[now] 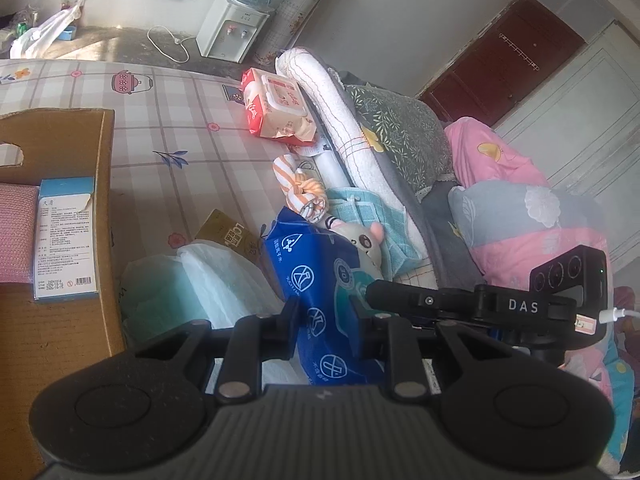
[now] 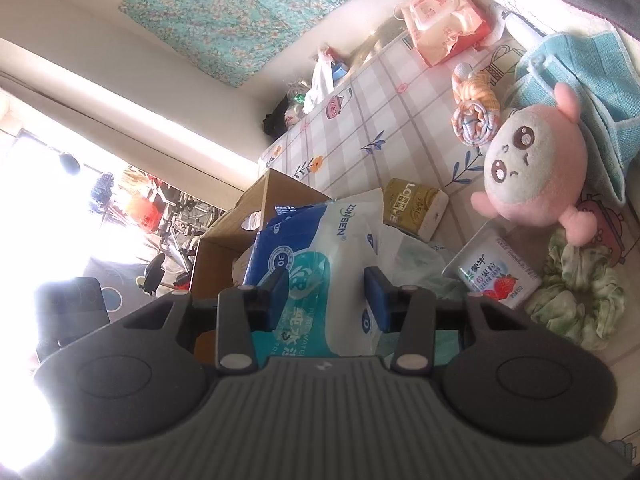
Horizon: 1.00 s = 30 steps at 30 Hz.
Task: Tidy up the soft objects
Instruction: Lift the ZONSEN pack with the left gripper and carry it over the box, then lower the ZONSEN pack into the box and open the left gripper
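Both grippers hold one blue and white wet-wipe pack (image 1: 320, 280) above the bed. My left gripper (image 1: 326, 312) is shut on its lower end. My right gripper (image 2: 327, 294) is shut on the same pack (image 2: 320, 256), and its black body shows in the left wrist view (image 1: 460, 302). An open cardboard box (image 1: 80, 208) stands to the left and holds a blue-white carton (image 1: 66, 240) and a pink pad (image 1: 14, 232). A pink plush toy (image 2: 532, 168), a striped rolled cloth (image 2: 474, 116), a teal cloth (image 2: 576, 80) and a green scrunchie (image 2: 576, 292) lie on the bed.
A red-pink wipe pack (image 1: 276, 104) lies farther up the checked sheet (image 1: 168, 120). A gold tissue pack (image 2: 416, 208), a white plastic bag (image 1: 208, 280) and a strawberry carton (image 2: 492, 276) lie near the box. Pillows and quilts (image 1: 520, 208) are piled on the right.
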### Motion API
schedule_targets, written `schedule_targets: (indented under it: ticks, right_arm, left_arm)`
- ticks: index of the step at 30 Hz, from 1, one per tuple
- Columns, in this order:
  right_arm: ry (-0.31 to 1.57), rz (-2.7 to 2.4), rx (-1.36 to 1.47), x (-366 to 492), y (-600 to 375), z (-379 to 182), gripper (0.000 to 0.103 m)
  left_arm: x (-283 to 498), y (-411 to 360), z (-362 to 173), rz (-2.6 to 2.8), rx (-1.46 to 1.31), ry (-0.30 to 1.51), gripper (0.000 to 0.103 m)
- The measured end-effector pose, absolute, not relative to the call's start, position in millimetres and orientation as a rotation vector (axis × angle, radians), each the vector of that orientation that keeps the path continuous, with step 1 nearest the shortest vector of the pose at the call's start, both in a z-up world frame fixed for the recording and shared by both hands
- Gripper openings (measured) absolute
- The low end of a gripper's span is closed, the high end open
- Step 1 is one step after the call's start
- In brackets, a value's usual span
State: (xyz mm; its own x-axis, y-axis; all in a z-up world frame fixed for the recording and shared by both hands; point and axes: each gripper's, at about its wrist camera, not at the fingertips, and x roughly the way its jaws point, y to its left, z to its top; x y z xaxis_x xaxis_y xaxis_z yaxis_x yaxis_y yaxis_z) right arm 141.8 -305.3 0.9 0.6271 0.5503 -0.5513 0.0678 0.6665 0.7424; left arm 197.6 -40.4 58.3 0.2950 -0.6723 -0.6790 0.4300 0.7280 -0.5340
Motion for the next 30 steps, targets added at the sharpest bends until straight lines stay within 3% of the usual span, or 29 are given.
schedule_targets:
  ticks: [9,17,25,30]
  right_arm:
    - [0.83,0.447,0.729,145,-236,45,0.043]
    - [0.87,0.585,0.681,163,-144,45,0.044]
    - [0.906,0.559,0.487,165,-79,32,0.044]
    - [0.839,0.518,0.38,158,-79,36,0.045]
  left_arm:
    - [167,33,99,-0.662,-0.31,0.917,0.024]
    - [148,112,108,-0.521,-0.351,0.852,0.024]
    - [159,162,66,-0.465,-0.405,0.962,0.024]
    - [181,163,11,-0.448,-0.401,1.149,0.027]
